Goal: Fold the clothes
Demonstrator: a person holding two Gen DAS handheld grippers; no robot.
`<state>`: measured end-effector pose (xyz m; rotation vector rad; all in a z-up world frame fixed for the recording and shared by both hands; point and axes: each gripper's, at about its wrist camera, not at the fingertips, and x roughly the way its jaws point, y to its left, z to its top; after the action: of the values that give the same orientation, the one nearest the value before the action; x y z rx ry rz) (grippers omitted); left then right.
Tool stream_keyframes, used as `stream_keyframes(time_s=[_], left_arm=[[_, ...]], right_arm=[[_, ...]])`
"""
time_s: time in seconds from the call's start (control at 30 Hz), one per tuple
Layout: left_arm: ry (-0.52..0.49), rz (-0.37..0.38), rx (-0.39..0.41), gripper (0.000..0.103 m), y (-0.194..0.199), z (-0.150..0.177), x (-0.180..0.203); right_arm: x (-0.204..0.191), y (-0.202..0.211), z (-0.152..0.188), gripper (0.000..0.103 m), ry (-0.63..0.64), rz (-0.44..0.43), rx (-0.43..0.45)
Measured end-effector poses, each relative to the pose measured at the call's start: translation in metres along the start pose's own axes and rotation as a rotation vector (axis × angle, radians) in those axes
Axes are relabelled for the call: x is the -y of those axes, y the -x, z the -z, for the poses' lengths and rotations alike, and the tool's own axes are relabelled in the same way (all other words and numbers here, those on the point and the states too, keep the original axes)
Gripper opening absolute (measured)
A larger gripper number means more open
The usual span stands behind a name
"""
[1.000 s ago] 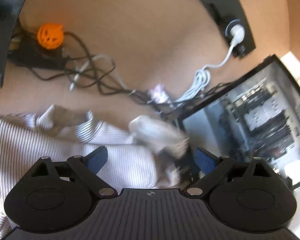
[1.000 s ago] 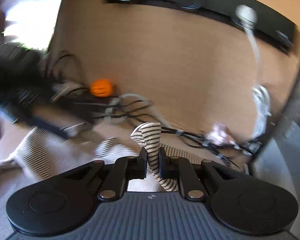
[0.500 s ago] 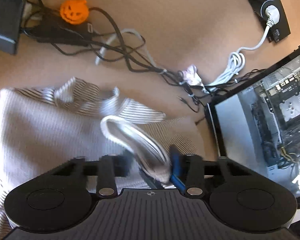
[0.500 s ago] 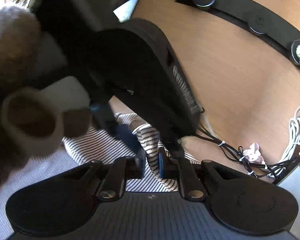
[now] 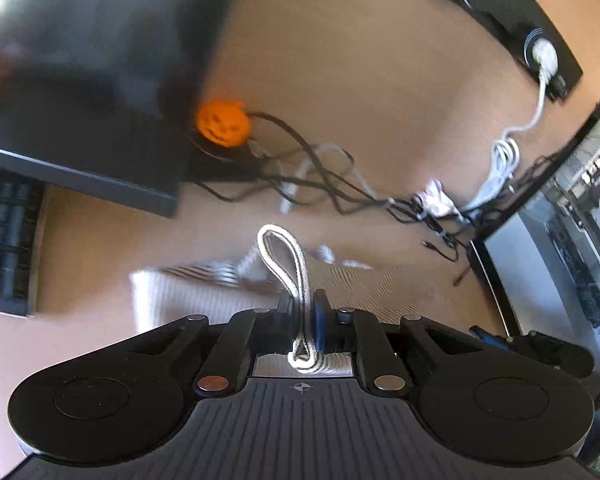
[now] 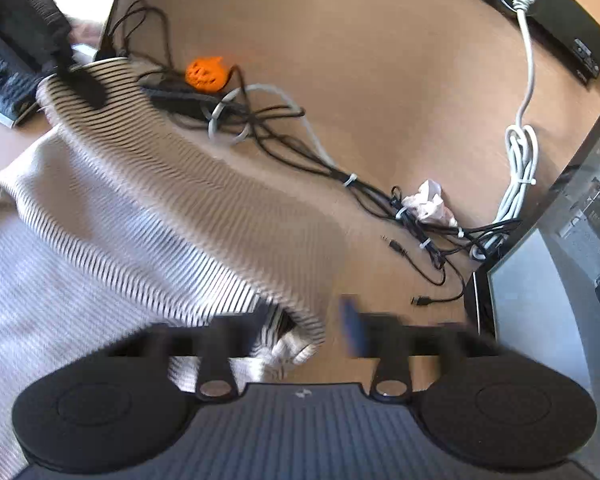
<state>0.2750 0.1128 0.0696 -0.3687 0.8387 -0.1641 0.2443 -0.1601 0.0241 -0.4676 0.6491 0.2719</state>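
The left tool (image 5: 302, 310) has just been closed and is clamped on a looped hem of the striped garment (image 6: 120, 208), which is spread on the desk (image 6: 360, 60) across the lower left of the right wrist view. The right tool (image 6: 306, 330) is blurred. Its jaws seem parted, with a hem corner loose between them. The fold should be carried over evenly, with the pinched hem kept taut and clear of the cables (image 6: 284, 136) at centre frame.

Tan desk (image 6: 380, 40), sunlit; cable tangle (image 6: 268, 128); possibly keyboard (image 5: 4, 236) left.
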Motion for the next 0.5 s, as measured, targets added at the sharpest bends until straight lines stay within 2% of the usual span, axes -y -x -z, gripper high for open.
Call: stream_keyframes(time_s=[0.07, 0.13, 0.23, 0.3, 0.33, 0.37, 0.43, 0.47, 0.5], left_arm=[[-0.006, -0.032, 0.019, 0.011, 0.007, 0.001, -0.009], [-0.019, -0.077, 0.015, 0.013, 0.006, 0.005, -0.019], [-0.001, -0.148, -0.046, 0.016, -0.012, 0.02, -0.041], [-0.001, -0.18, -0.067, 0.026, -0.02, 0.03, -0.053], [-0.008, -0.185, -0.061, 0.037, -0.02, 0.034, -0.056], [-0.016, -0.188, -0.053, 0.043, -0.018, 0.036, -0.057], [-0.017, -0.176, -0.04, 0.045, -0.01, 0.037, -0.057], [-0.013, -0.164, -0.034, 0.047, -0.005, 0.038, -0.057], [-0.008, -0.153, -0.028, 0.049, 0.0, 0.038, -0.057]], right_arm=[[-0.007, 0.008, -0.014, 0.017, 0.022, -0.005, 0.053], [-0.02, 0.01, -0.02, 0.017, 0.066, -0.04, 0.055], [-0.041, -0.008, -0.016, 0.022, 0.132, -0.119, -0.006], [-0.044, -0.011, -0.011, 0.033, 0.111, -0.143, -0.029], [-0.045, -0.012, -0.009, 0.035, 0.098, -0.154, -0.039], [-0.046, -0.013, -0.007, 0.035, 0.085, -0.164, -0.05], [-0.037, -0.001, -0.007, 0.042, 0.04, -0.176, -0.042], [-0.032, 0.005, -0.005, 0.05, 0.021, -0.176, -0.037], [-0.026, 0.011, -0.003, 0.054, 0.002, -0.176, -0.031]])
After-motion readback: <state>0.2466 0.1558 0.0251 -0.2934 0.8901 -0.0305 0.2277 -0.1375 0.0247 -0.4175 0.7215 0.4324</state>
